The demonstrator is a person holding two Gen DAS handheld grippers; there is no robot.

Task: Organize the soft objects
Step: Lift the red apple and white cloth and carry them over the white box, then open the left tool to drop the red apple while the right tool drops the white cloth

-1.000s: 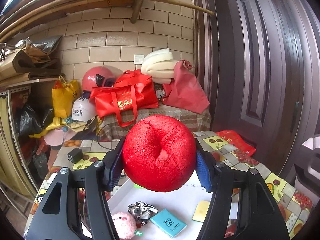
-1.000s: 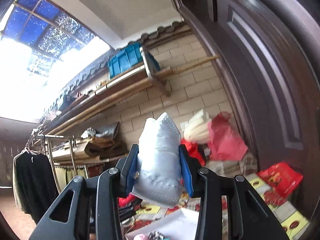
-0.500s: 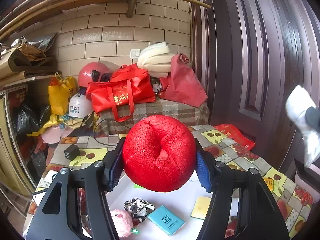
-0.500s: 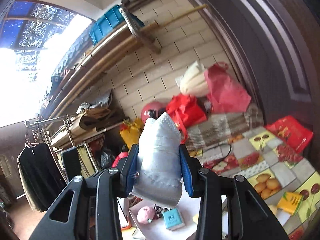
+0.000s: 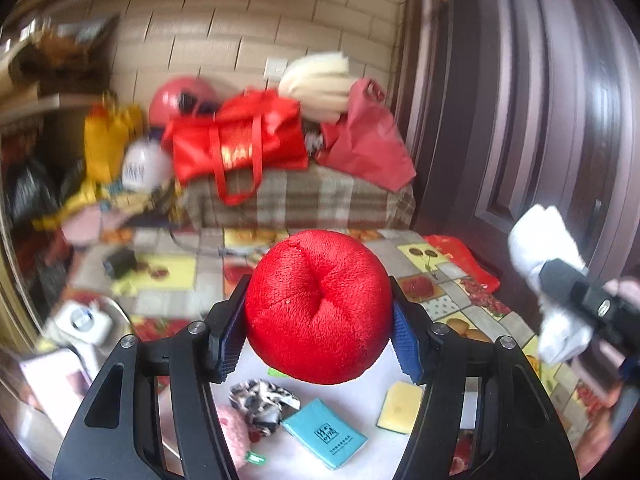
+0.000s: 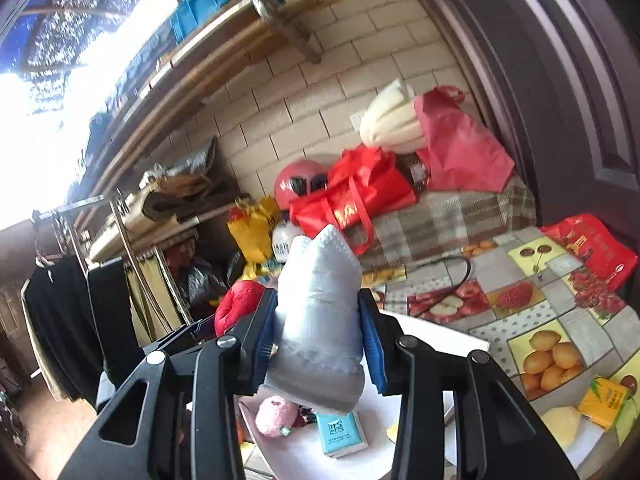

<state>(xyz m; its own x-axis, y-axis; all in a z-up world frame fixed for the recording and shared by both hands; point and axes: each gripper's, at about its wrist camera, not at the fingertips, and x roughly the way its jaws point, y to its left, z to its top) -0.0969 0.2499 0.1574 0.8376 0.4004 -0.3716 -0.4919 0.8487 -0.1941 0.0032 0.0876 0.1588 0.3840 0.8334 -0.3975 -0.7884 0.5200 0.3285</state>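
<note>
Two grippers are loaded, each clamped on one soft object above the white board [image 5: 360,404]. The left gripper [image 5: 319,330] squeezes a red plush ball [image 5: 318,306] between its blue pads; the right gripper [image 6: 318,344] pinches a white padded item [image 6: 320,320] held upright.

Nearest, on the board below the left gripper, lie a zebra-print fabric piece [image 5: 262,398], a pink plush toy [image 5: 236,432], a teal packet [image 5: 324,434] and a yellow sponge [image 5: 400,406]. The zebra-print piece is mostly hidden in the right wrist view.

Only the right wrist view shows a yellow carton [image 6: 604,402] at the table edge, and a clothes rack [image 6: 80,280] at left. Each view catches the opposite gripper at its edge.

Farther back on the fruit-pattern tablecloth [image 5: 452,292] lies a red packet [image 5: 464,260]. Against the brick wall [image 5: 240,52] sit a red tote bag [image 5: 236,144] and a red helmet [image 5: 180,96].
</note>
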